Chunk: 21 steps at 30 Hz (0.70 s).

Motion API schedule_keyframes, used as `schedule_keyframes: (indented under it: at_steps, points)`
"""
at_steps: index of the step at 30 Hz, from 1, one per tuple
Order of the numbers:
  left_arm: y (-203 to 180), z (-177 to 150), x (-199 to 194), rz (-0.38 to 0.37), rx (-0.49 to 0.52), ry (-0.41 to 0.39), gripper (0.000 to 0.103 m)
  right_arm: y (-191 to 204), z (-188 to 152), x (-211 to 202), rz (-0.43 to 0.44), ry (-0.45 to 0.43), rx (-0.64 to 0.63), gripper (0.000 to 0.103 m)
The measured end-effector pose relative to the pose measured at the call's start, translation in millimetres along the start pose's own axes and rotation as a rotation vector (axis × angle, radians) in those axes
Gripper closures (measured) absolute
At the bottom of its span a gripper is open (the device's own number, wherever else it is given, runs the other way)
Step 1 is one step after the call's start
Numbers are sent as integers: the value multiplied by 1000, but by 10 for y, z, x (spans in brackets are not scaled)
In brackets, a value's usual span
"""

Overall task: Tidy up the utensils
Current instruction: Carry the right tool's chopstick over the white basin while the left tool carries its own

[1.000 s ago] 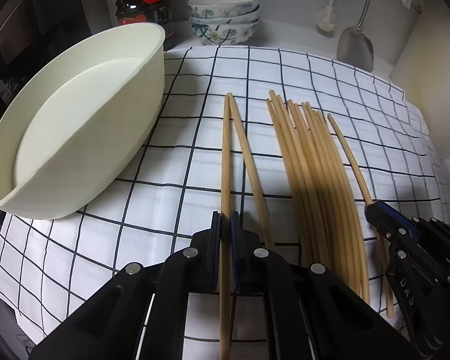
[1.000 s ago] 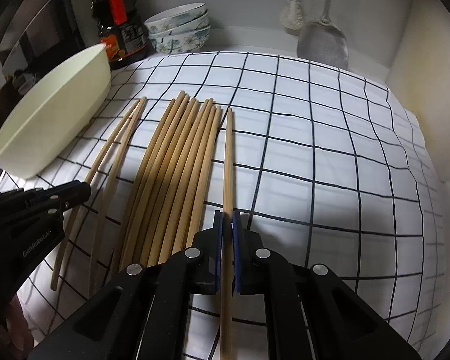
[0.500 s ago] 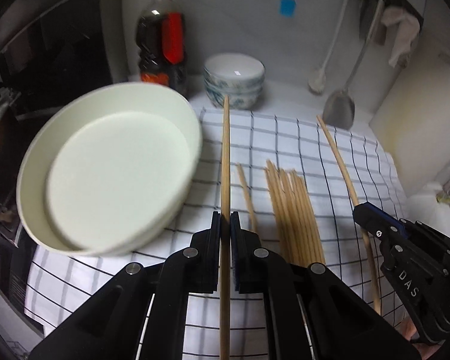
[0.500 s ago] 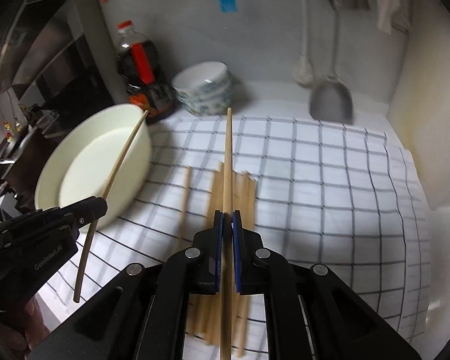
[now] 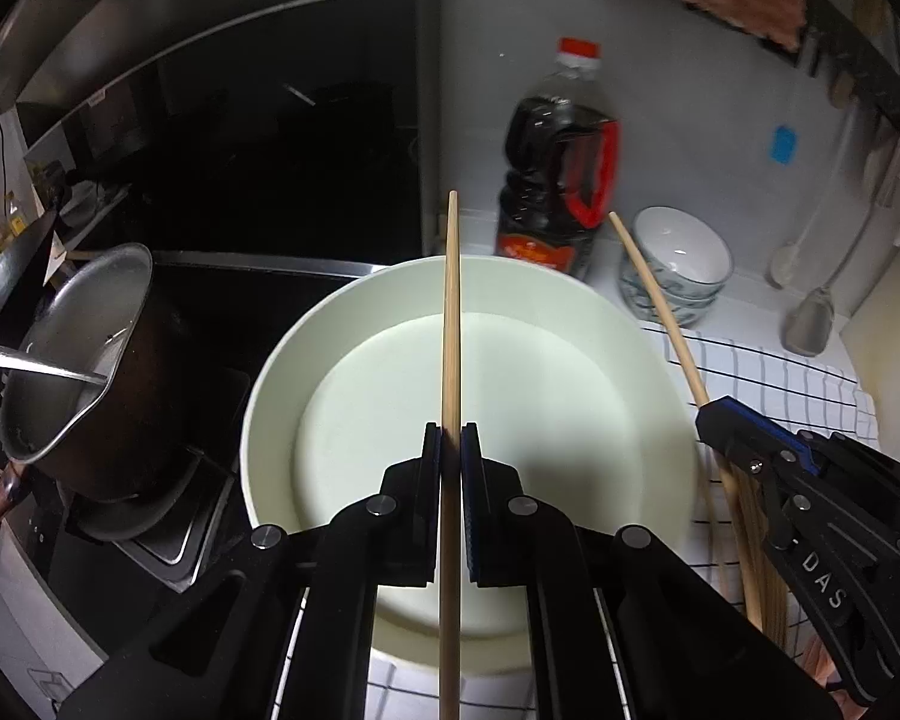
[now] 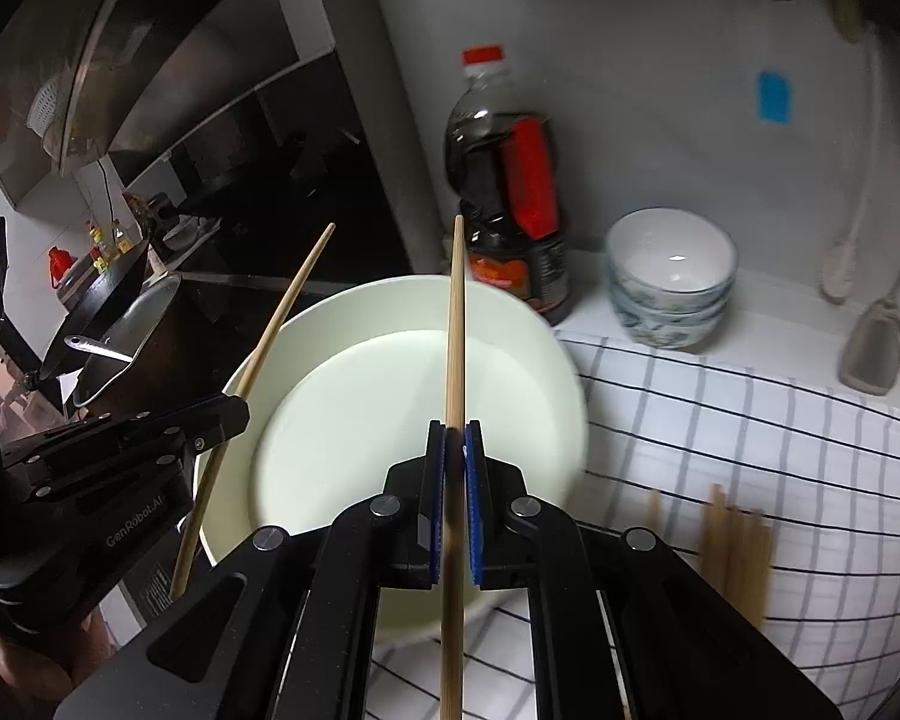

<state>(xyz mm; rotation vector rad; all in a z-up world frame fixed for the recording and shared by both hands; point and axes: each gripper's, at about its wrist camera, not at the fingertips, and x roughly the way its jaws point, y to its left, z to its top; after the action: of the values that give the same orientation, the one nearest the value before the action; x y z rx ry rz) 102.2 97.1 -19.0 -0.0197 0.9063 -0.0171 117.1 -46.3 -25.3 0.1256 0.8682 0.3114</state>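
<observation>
Each gripper holds one wooden chopstick above the large white basin (image 5: 354,324) (image 6: 510,312). My left gripper (image 5: 450,432) is shut on a chopstick (image 5: 451,312) that points over the basin toward its far rim. My right gripper (image 6: 453,429) is shut on another chopstick (image 6: 455,324), also over the basin. In the left wrist view the right gripper (image 5: 705,411) comes in from the right with its chopstick (image 5: 654,300). In the right wrist view the left gripper (image 6: 240,405) shows at the left with its chopstick (image 6: 270,336). Several more chopsticks (image 6: 735,546) lie on the checked cloth (image 6: 750,438).
A dark sauce bottle (image 5: 555,180) and stacked patterned bowls (image 5: 681,264) stand behind the basin by the wall. A metal pot (image 5: 72,360) with a ladle sits on the stove at the left. A spatula (image 5: 810,318) hangs at the right.
Both grippers have lifted their chopsticks off the checked cloth and carried them up and to the left, over the white basin. The remaining chopsticks stay on the cloth.
</observation>
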Motion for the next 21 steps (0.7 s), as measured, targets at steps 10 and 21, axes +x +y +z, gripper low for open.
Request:
schedule_keyframes:
  at_steps: [10, 21]
  points:
    - [212, -35, 629, -25, 8, 93, 95, 128, 39, 806, -29, 144, 58, 97]
    - [291, -150, 994, -38, -6, 194, 95, 93, -47, 1151, -61, 234, 94, 97]
